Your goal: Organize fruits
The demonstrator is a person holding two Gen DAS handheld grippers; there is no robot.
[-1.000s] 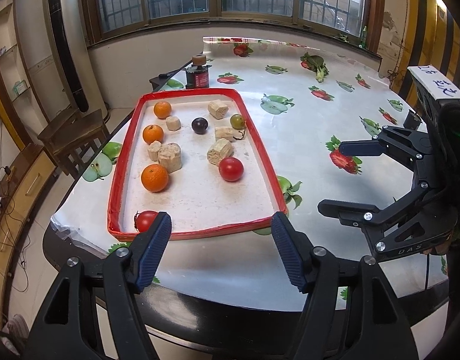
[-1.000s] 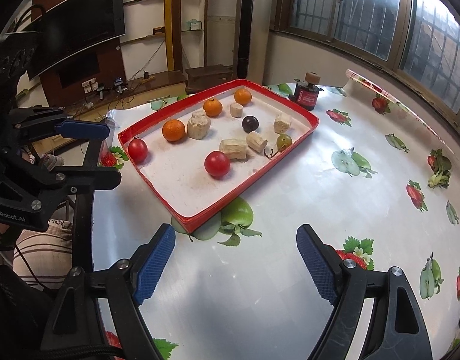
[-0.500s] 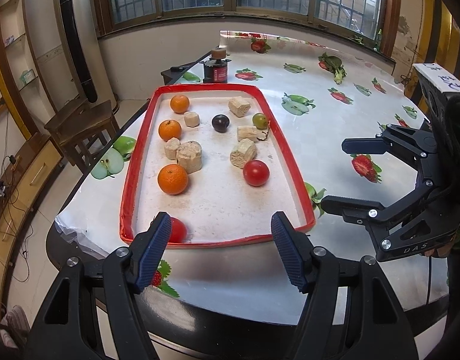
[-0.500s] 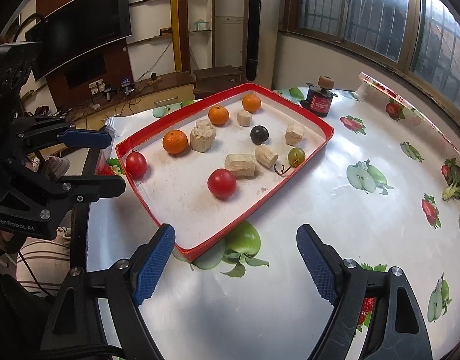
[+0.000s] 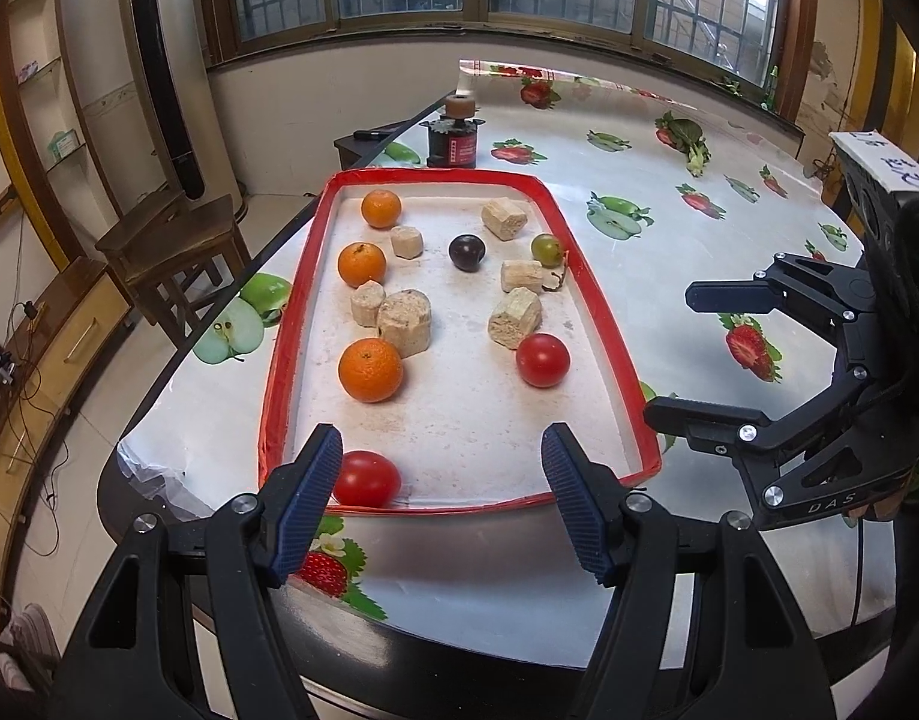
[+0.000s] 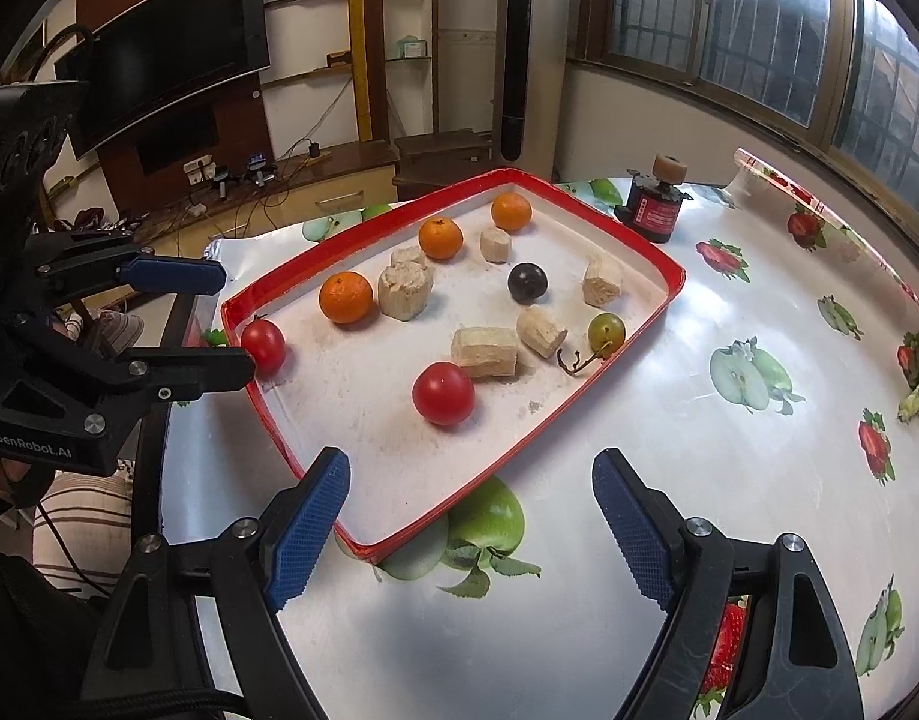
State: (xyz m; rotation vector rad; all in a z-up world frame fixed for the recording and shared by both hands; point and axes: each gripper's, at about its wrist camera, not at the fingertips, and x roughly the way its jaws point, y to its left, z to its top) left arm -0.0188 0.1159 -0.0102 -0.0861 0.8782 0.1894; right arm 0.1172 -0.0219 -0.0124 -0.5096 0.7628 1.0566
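A red-rimmed tray (image 5: pixel 603 324) (image 6: pixel 615 372) holds three oranges, two red tomatoes, a dark plum (image 5: pixel 466 252) (image 6: pixel 526 282), a green grape (image 5: pixel 546 248) (image 6: pixel 606 330) and several beige chunks. My left gripper (image 5: pixel 441 498) is open and empty over the tray's near edge, its left finger beside a tomato (image 5: pixel 365 478) (image 6: pixel 263 344). My right gripper (image 6: pixel 468 525) is open and empty over the tray's near corner, short of the other tomato (image 6: pixel 443 393) (image 5: pixel 542 359). Each gripper shows in the other's view: the right (image 5: pixel 675 354), the left (image 6: pixel 231 318).
A small red-and-black jar (image 5: pixel 453 141) (image 6: pixel 654 207) stands just beyond the tray's far end. The table has a glossy fruit-print cloth (image 6: pixel 729 480). A wooden stool (image 5: pixel 171 246) stands off the table's left edge.
Both grippers have moved forward toward the tray. The left one now reaches over its near edge beside the corner tomato. Nothing in the tray has moved.
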